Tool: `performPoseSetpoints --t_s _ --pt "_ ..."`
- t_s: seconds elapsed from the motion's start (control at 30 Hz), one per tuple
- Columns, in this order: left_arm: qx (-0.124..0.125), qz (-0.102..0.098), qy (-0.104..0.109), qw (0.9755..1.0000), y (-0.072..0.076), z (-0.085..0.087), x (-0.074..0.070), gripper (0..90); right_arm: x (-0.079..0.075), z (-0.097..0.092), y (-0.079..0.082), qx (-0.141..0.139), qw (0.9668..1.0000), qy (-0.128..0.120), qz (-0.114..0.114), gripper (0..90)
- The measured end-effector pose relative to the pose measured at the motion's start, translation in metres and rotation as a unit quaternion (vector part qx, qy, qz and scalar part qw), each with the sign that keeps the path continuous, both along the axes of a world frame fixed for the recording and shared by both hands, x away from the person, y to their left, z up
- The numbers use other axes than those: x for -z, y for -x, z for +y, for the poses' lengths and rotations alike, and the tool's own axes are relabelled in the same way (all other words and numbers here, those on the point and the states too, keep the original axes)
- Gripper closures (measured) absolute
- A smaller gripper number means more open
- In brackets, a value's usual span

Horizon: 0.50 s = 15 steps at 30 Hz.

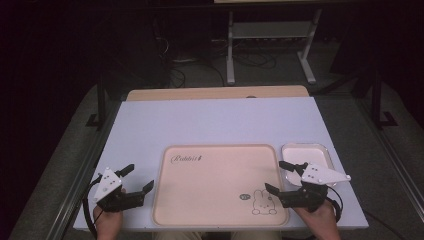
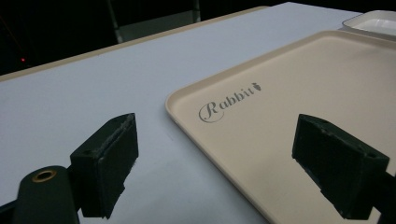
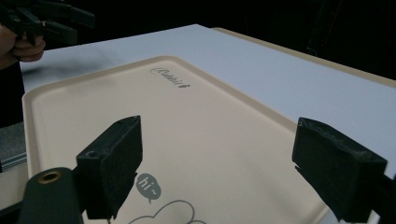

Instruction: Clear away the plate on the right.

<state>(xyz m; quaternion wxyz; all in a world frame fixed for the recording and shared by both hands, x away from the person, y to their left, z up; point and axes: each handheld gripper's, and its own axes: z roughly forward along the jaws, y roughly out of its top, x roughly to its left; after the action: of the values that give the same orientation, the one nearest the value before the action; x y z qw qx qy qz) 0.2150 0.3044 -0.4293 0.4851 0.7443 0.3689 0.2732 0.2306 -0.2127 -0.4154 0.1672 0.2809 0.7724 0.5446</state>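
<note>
Tongs wide and empty both sides, left tongs (image 1: 135, 179) and right tongs (image 1: 278, 176) flanking the bare beige tray (image 1: 220, 187) on the worktop (image 1: 215, 120); best approach level.

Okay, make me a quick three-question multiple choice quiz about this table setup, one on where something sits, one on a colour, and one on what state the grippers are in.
1. Where does the small white dish sit?
A. On the table, right of the beige tray
B. On the tray's middle
C. By the left gripper

2. What colour is the tray?
A. Blue
B. Beige
C. Black

3. How do the two grippers stand?
A. Both shut on the tray
B. Left open, right shut
C. Both open, holding nothing

Answers:
1. A: the high view shows the dish past the tray's right edge, at its far corner.
2. B: the tray reads pale beige, with a rabbit drawing on it.
3. C: the left gripper and right gripper have their fingers spread with nothing between them.
</note>
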Motion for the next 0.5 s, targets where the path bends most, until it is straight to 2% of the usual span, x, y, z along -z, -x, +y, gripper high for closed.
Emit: performPoseSetpoints --t_s 0.5 --pt "0.004 -0.007 -0.002 1.0000 0.0016 0.0000 -0.0006 14.0 -0.0002 -0.0008 0.0010 -0.003 1.0000 -0.003 0.000 15.5"
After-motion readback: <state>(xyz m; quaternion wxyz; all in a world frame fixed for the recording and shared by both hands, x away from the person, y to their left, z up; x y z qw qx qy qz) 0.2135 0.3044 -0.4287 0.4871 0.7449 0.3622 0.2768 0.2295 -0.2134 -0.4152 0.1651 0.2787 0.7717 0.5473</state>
